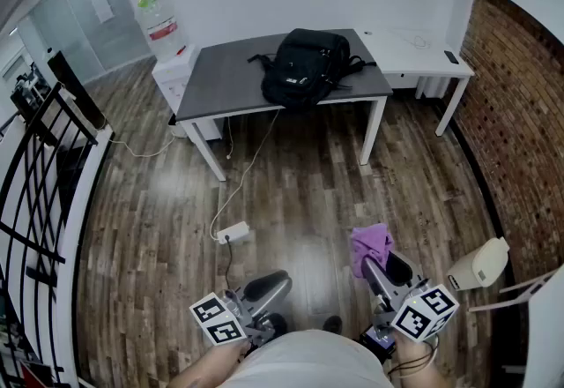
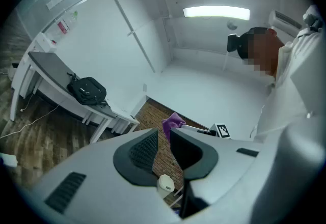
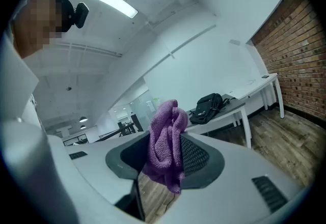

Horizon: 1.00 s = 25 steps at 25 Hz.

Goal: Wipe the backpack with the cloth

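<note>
Right gripper clamps a bunched, fuzzy purple cloth; left gripper gapes narrowly, empty; black backpack slumps on table.

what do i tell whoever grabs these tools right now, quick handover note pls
The right tool is clamped on the purple cloth, which bunches up above its jaws.
The left tool is empty, its jaws a narrow gap apart.
The black backpack lies on the grey table across the room, well away from both tools.
Done: the cloth is in the grip.
Left: walk to the table and wipe the backpack; the cloth has not touched it yet.
</note>
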Available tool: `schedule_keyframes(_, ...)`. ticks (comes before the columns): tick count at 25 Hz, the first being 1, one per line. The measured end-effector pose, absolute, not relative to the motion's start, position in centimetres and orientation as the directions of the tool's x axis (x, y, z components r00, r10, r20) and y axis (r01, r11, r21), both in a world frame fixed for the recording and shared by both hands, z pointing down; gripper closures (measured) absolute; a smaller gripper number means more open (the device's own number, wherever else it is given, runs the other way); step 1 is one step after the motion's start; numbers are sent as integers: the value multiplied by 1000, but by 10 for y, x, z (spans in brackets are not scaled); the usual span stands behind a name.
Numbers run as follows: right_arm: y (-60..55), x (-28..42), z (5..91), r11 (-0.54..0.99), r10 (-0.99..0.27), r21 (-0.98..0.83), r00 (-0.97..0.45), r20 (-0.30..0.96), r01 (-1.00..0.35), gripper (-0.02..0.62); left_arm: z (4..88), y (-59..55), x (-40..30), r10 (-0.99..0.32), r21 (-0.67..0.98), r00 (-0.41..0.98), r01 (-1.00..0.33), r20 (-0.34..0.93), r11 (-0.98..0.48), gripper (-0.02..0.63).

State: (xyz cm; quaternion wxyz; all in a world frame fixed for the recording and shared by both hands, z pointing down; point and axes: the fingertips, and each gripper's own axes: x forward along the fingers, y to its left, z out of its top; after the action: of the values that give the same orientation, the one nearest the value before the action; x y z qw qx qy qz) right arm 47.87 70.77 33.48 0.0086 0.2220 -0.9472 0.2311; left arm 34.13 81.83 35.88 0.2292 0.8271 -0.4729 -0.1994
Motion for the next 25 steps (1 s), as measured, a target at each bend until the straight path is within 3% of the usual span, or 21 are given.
schedule_keyframes(25,681,510,333,781,-458,-403,-876,150,-477,430,355,798,345,-905,516,421,-764,-58,-388,535)
